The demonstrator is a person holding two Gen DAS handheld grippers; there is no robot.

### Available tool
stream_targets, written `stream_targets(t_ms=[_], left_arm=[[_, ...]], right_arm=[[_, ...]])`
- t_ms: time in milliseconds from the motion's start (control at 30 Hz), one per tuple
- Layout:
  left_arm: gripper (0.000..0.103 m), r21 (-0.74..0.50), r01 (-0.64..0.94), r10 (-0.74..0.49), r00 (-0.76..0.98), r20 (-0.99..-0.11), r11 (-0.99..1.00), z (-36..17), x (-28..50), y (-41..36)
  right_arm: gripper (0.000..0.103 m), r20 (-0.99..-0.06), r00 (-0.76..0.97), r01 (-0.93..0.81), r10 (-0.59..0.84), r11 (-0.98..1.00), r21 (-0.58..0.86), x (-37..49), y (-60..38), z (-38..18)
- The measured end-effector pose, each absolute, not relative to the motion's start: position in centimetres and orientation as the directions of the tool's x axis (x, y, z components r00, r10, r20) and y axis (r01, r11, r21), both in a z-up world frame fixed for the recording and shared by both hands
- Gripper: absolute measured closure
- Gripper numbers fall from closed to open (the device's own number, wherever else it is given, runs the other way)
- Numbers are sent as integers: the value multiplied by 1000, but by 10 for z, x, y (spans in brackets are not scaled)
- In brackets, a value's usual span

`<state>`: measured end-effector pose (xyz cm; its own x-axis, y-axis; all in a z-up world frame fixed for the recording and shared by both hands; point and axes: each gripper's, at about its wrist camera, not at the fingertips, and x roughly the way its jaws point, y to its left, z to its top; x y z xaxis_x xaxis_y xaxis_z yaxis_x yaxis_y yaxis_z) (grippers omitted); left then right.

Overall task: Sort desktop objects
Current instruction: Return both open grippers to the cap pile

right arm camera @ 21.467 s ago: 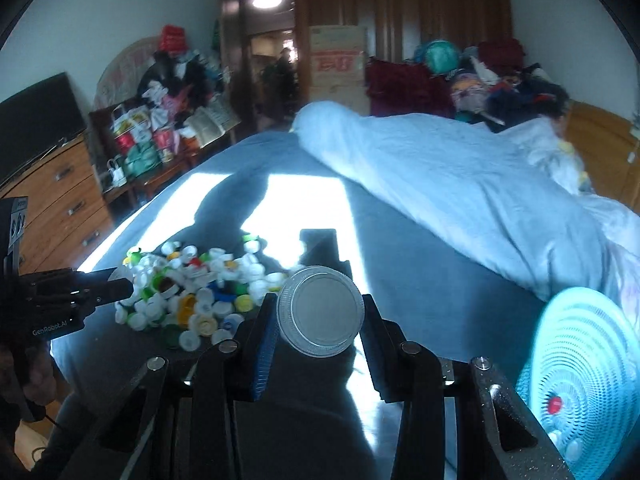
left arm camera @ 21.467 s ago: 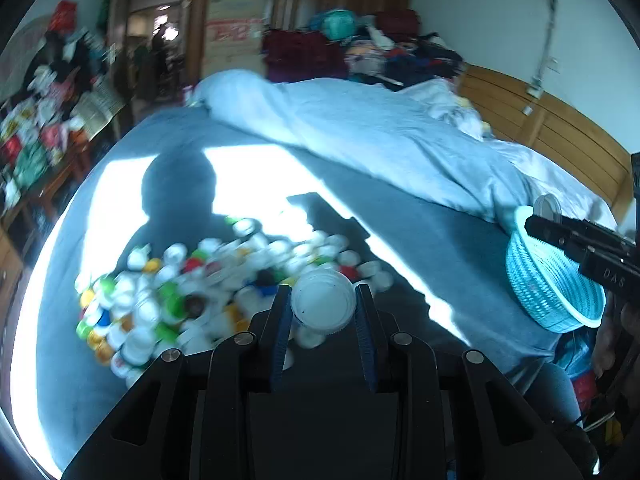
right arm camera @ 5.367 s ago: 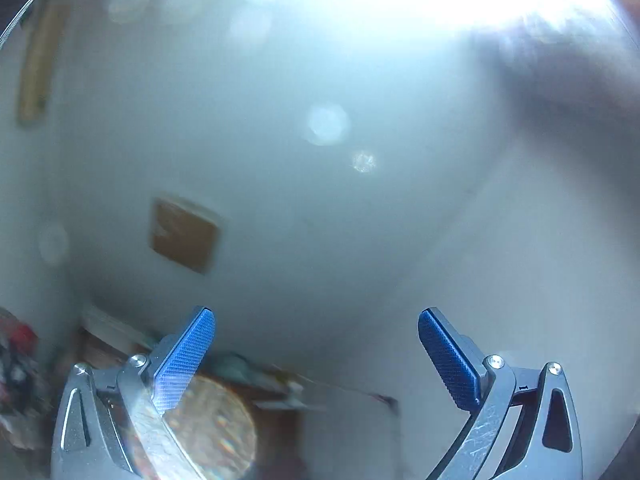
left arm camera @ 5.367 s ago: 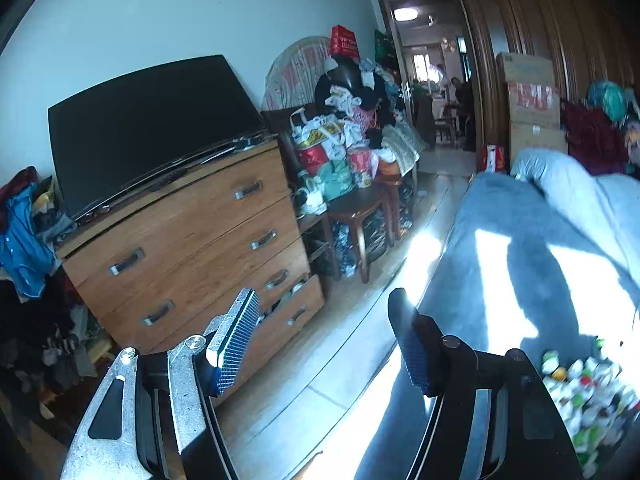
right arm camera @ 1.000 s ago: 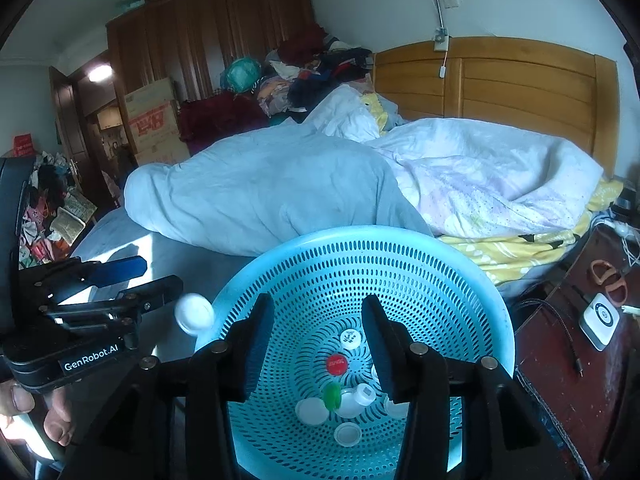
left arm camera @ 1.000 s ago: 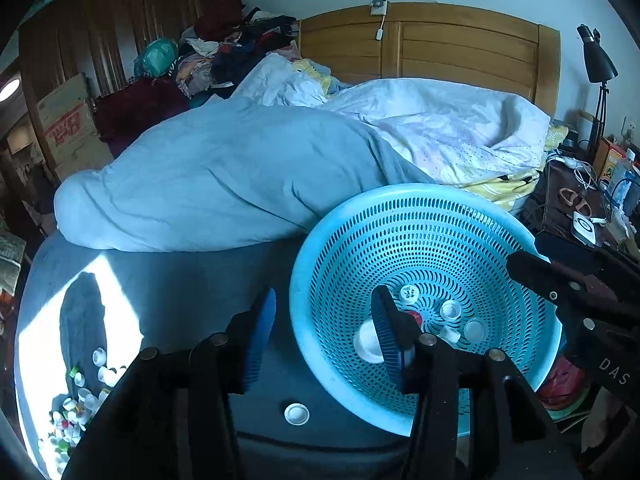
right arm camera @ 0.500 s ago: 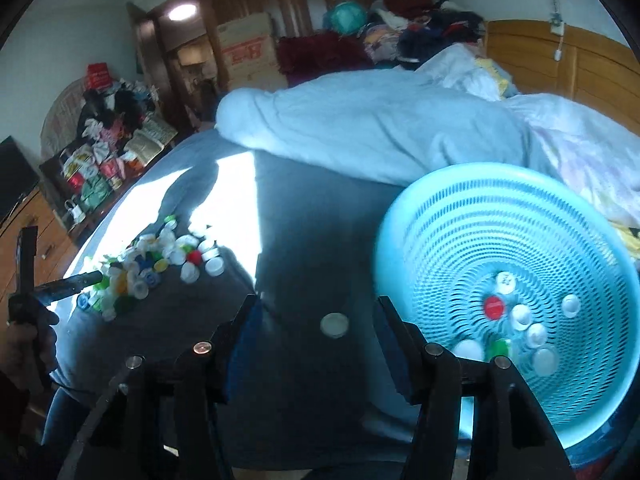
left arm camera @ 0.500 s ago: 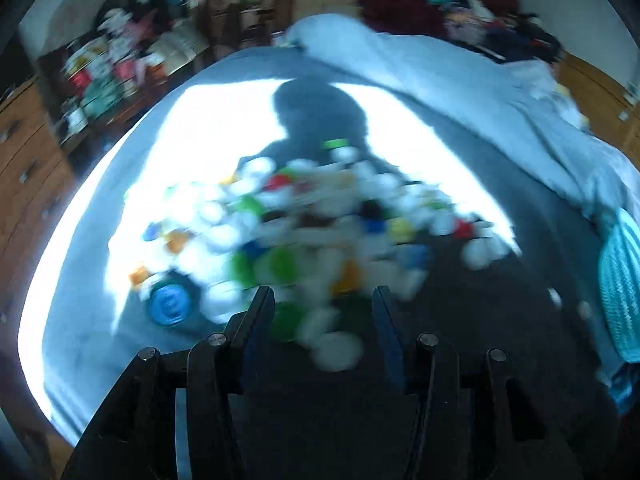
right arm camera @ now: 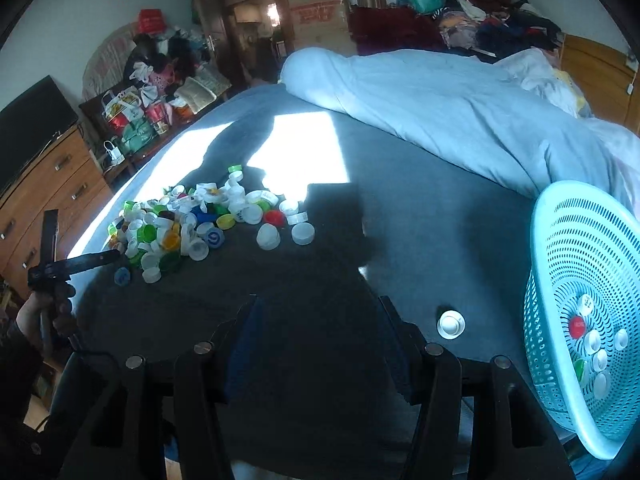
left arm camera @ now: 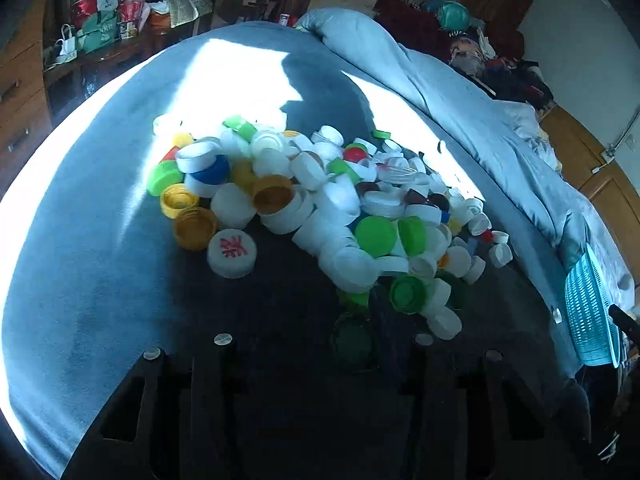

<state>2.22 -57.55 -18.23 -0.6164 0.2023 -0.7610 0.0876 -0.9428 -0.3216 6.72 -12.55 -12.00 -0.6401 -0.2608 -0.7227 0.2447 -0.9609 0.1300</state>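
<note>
The pile of bottle caps (left arm camera: pixel 320 208) lies on the grey bed (left arm camera: pixel 100 280), well apart from the turquoise basket (right arm camera: pixel 580 280), which holds a few caps already. The left gripper (left arm camera: pixel 320 320) hangs just beside the pile's near edge, fingers part-open and empty. Best to take 1 loose edge cap, such as the green cap (left arm camera: pixel 408 294). The right gripper (right arm camera: pixel 320 340), recently widened, is empty too. Both grippers' fingers sit in deep shadow; a stray white cap (right arm camera: pixel 451 324) lies beside the basket.

Wide bed with a dark grey cover (right arm camera: pixel 420 240), partly sunlit, bearing a heap of mixed plastic bottle caps (left arm camera: pixel 320 208), one stray white cap (right arm camera: pixel 451 324), a tilted turquoise perforated plastic basket (right arm camera: pixel 560 248) and a rumpled pale blue quilt (right arm camera: pixel 440 100).
</note>
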Motion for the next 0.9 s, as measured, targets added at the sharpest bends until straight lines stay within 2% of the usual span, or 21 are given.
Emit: stream_targets(t_ms=[100,300,467,533,667,767,900], left_arm=[[63,-302,112,174,-610,-773,-947,-189,33,-584],[64,-142,-78,161,-594,-788,-987,-183,49,-540],[64,-120,-126,171,-578,-798,-985,-187,53,-528],[64,-121,-179,201,-550,-811,-976,-193,52,-514],[65,-185,-364,361,-506,-784,-913,-188,63,-479],[65,-189,-280,319,-553,-770,-941,-185,62,-493],[65,-127,-131,181,-614,-768,-983,-187,59,-525]], right_arm=[[41,-737,-626,252,-256,-960,120,68,-129,-125],[40,-752,-599,264,-274,-955,137,68,-136,-133],[40,-760,-586,281,-282,-950,136,69,-146,-137],[40,-764,-579,285,-283,-949,136,69,-149,-139],[41,-771,-569,290,-286,-947,137,68,-153,-143],[41,-772,-569,298,-284,-946,129,69,-157,-143],[40,-778,-560,299,-285,-945,131,69,-158,-147]])
